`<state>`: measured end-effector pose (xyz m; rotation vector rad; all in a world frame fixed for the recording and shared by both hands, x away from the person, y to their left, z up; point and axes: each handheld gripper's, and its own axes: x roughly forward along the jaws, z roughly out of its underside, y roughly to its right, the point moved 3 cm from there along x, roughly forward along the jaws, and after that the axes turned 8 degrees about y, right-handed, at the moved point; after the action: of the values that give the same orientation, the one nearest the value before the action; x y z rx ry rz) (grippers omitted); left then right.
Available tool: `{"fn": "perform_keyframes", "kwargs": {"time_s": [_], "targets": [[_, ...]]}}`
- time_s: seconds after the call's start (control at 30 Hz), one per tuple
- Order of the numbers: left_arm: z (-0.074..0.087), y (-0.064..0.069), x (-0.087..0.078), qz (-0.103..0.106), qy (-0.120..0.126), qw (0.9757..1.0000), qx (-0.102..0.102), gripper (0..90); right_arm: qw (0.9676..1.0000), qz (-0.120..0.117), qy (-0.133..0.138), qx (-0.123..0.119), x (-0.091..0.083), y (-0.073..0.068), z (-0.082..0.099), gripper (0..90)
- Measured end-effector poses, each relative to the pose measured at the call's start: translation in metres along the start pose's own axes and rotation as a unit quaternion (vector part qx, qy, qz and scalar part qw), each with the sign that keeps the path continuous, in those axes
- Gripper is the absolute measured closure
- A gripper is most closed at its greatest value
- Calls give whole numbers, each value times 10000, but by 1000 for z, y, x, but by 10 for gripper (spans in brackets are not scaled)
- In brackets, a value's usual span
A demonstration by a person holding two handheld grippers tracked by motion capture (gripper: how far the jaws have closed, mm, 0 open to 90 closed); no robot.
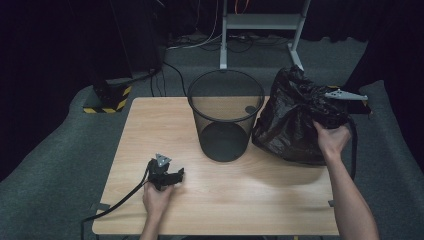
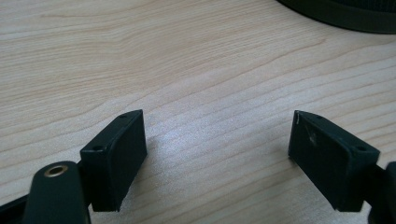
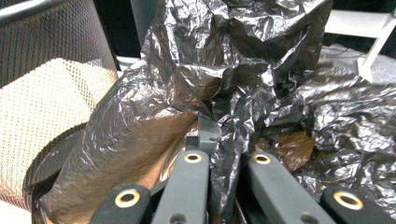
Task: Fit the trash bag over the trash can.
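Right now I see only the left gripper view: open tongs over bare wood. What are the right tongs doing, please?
Observer: The right tongs are shut on a fold of a crumpled black bag.
Operator: Where is this bag relative to the bin?
Observer: In the high view it is close on the right of the mesh bin, near the right edge of the table. I cannot tell if they touch.
Operator: Is the bin standing upright?
Observer: Yes, it is upright near the middle of the table, with its mouth open upward.
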<state>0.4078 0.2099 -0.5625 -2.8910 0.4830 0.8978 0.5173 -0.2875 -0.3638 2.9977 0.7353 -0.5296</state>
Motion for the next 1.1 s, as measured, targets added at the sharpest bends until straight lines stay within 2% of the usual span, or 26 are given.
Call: {"fn": "perform_keyframes", "kwargs": {"time_s": [0.23,0.5,0.8,1.1], "targets": [[0,0,0,1,0,10000,-1,191,9998,22,205,-49,-13,-1,-20,896],[0,0,0,2,1,10000,-2,191,9994,41,353,-47,-23,1,-33,896],[0,0,0,6,0,10000,-2,191,9981,116,546,-256,-34,-4,-59,896],[0,0,0,12,2,10000,-6,190,9957,231,826,-364,-43,-11,-88,896]]}}
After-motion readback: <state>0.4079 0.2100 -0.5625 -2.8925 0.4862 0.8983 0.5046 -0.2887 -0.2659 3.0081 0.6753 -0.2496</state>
